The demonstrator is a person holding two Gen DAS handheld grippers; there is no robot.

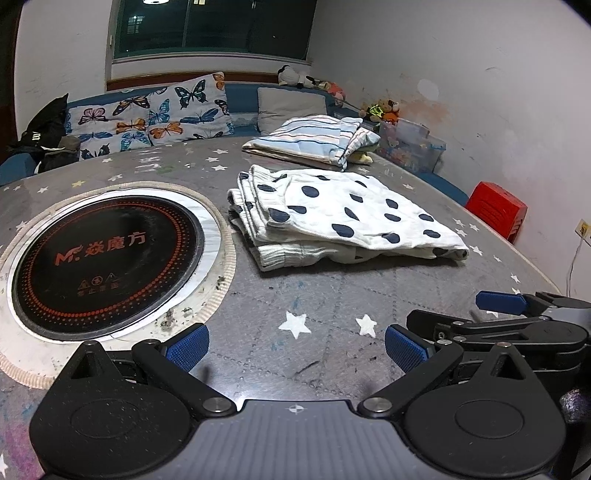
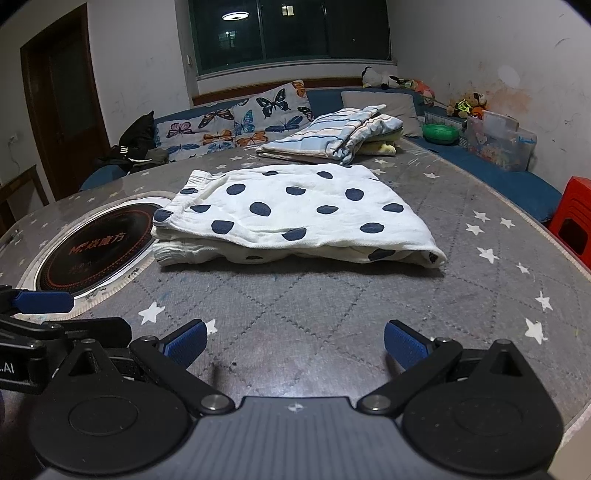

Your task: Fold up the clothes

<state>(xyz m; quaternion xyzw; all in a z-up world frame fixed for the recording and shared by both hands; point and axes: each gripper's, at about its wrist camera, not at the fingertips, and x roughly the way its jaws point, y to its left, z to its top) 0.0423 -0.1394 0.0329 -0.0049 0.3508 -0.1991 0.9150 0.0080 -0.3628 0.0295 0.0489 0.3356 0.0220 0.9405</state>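
The table (image 2: 332, 295), covered in a grey quilted cloth with white stars, fills most of both views, and a blue sofa (image 2: 480, 162) curves round its far edge under a dark window (image 2: 291, 33). A round black induction cooktop (image 1: 107, 258) ringed in red dots is sunk into the table at the left of the left wrist view. The white polka-dot garment (image 2: 295, 210) lies folded flat at the centre of the right wrist view, its layered edges turned toward the cooktop, which it sits just beside. Behind it, toward the upper centre, rests a folded striped garment (image 2: 332, 133) over something yellow. A butterfly-print cushion (image 1: 155, 114) leans on the sofa at upper left, a clear storage box (image 1: 410, 147) stands at upper right, and a red stool (image 1: 496, 210) shows at the right edge. The left tongs (image 1: 295, 347) and right tongs (image 2: 295, 345) both sit low in frame, spread wide and holding nothing, well short of the polka-dot garment.
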